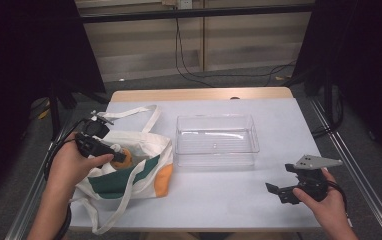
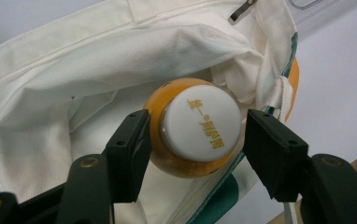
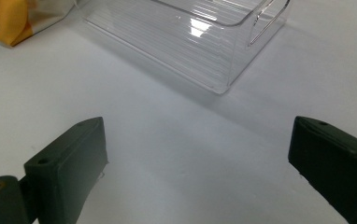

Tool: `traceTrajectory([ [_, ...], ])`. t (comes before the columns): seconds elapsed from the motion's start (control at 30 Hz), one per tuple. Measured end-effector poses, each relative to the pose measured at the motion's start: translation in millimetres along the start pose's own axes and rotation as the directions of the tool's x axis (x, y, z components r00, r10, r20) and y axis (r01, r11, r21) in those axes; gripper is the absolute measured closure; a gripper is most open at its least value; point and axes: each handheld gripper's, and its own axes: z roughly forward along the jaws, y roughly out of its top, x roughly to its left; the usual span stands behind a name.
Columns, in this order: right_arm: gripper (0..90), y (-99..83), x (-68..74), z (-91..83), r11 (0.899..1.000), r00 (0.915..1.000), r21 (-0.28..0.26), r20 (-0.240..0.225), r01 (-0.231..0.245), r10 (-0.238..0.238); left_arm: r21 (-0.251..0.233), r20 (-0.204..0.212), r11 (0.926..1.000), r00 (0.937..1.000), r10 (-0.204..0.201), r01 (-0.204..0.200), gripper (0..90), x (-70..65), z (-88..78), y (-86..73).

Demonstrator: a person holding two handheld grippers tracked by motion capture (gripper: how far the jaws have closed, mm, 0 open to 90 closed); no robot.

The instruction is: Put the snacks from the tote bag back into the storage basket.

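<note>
White tabletop (image 1: 214, 200) holding a cloth bag and a clear bin.

Left gripper (image 2: 195, 140) reaches into the white canvas tote bag (image 1: 129, 165), jaws bracketing an orange bottle (image 2: 190, 126); its white cap bears gold Chinese characters. Right gripper (image 1: 291, 190) hovers open over bare table, near the empty clear plastic bin (image 1: 216, 140).

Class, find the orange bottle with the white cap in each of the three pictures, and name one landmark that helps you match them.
High view: the orange bottle sits at left, in the mouth of the cloth bag, at the left gripper.
Left gripper view: centre, cap facing the camera, between the two jaws.
Right gripper view: not in it.
Shared landmark: the clear plastic tray, whose corner also appears top right in the left gripper view and across the top of the right gripper view.
</note>
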Motion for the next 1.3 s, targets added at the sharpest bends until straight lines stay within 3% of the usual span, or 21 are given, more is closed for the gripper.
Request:
traceTrajectory([
  [0.03, 4.3, 0.0, 0.0, -0.1, 1.000, 1.0000, -0.001, -0.003, -0.001, 0.001, 0.004, -0.003, 0.9999, 0.9999, 0.011, -0.011, 42.2, 0.7, 0.4, 0.6],
  [0.1, 4.3, 0.0, 0.0, -0.1, 1.000, 1.0000, -0.001, -0.003, -0.001, 0.001, 0.004, -0.005, 0.9999, 0.9999, -0.014, 0.014, 42.5, -0.8, 1.1, 1.8],
  [0.17, 4.3, 0.0, 0.3, 0.1, 1.000, 1.0000, 0.001, -0.002, 0.000, 0.000, 0.014, 0.000, 0.9999, 1.0000, -0.001, 0.001, 44.0, 0.1, 0.7, 3.1],
  [0.5, 4.3, 0.0, 0.2, 0.2, 1.000, 1.0000, 0.001, -0.003, -0.001, 0.001, 0.050, -0.009, 0.9987, 0.9999, -0.006, 0.006, 52.6, 0.7, -1.7, 10.3],
  [0.7, 4.3, -0.2, 0.2, 0.2, 1.000, 1.0000, 0.001, -0.005, -0.001, 0.001, 0.064, -0.009, 0.9979, 0.9999, -0.008, 0.009, 53.0, 0.9, -1.1, 12.0],
  [1.3, 4.3, -0.1, 0.5, -0.1, 1.000, 1.0000, 0.001, -0.006, 0.001, -0.001, 0.171, 0.002, 0.9851, 0.9998, 0.019, -0.019, 58.8, 0.2, -3.9, 24.5],
])
